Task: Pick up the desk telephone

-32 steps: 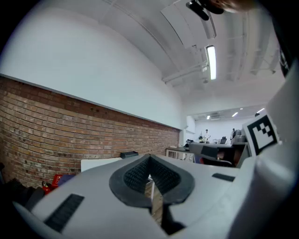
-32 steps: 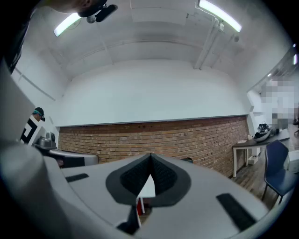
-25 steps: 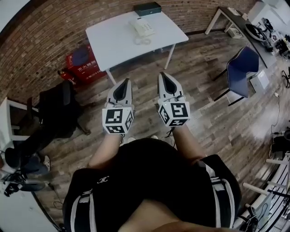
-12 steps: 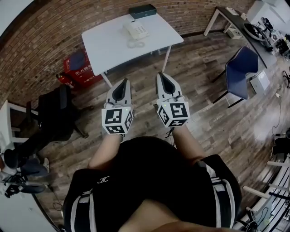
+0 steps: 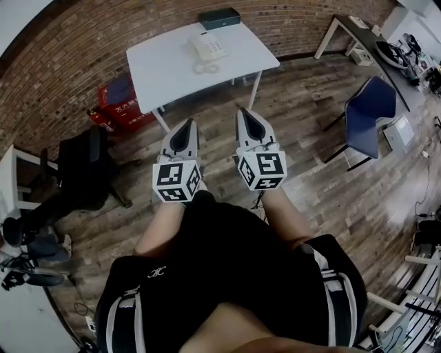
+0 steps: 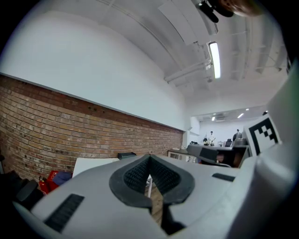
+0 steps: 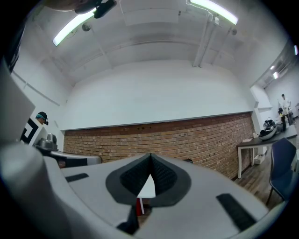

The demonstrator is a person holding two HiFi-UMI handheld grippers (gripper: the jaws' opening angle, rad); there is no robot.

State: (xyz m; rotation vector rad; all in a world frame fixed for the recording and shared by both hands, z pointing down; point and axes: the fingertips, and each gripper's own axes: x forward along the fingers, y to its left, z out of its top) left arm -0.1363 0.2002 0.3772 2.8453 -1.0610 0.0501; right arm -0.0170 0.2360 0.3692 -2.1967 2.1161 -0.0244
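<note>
Left gripper view is showing the left gripper (image 6: 149, 158) with its ribbed pads (image 6: 135, 175) pressing together at the tips and nothing lying between them. The right gripper (image 7: 150, 156) is looking the same in its own view, with its jaws meeting at the point and holding nothing. Both are pointing level, side by side in front of the person, over the wooden floor (image 5: 296, 138).

The telephone (image 5: 207, 46) is sitting well apart from them, toward the far edge of the white table (image 5: 165, 72). Its coiled cord (image 5: 204, 67) is lying just in front of it, and a black box (image 5: 220, 18) is sitting just behind.

Judging from this, the trouble is lying ahead. Jaws arriving closed would be shoving the telephone toward the box instead of taking it, so they are needing to open before contact. A grip on the handset alone would probably be lifting it off the base, leaving the base behind on the stretching cord. The cord loops could also be snagging a jaw tip. The table's near edge is standing between the grippers and the telephone, risking a knock.
</note>
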